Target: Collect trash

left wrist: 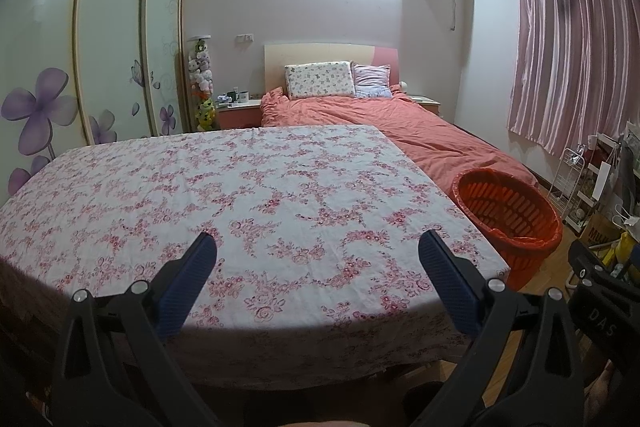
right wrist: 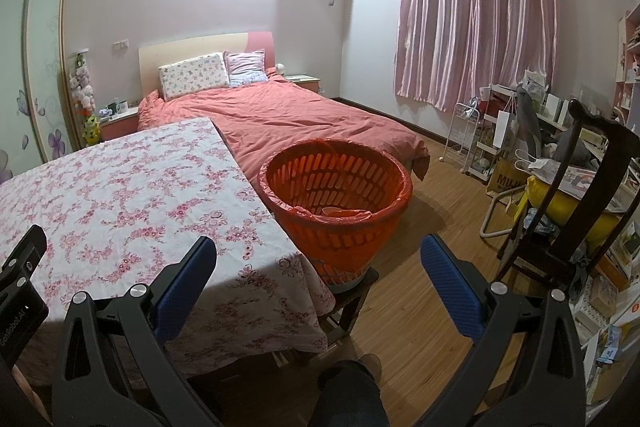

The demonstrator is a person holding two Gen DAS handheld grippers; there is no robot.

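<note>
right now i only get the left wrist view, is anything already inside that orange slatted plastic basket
Observer: Yes. The right wrist view looks into the orange slatted plastic basket and shows crumpled orange liner and a pale scrap at the bottom.
Operator: is it standing on the floor
Observer: No, it stands on a dark wooden stool beside the table with the floral cloth.
Operator: right gripper holding anything
Observer: No. The right gripper is open and empty.
</note>
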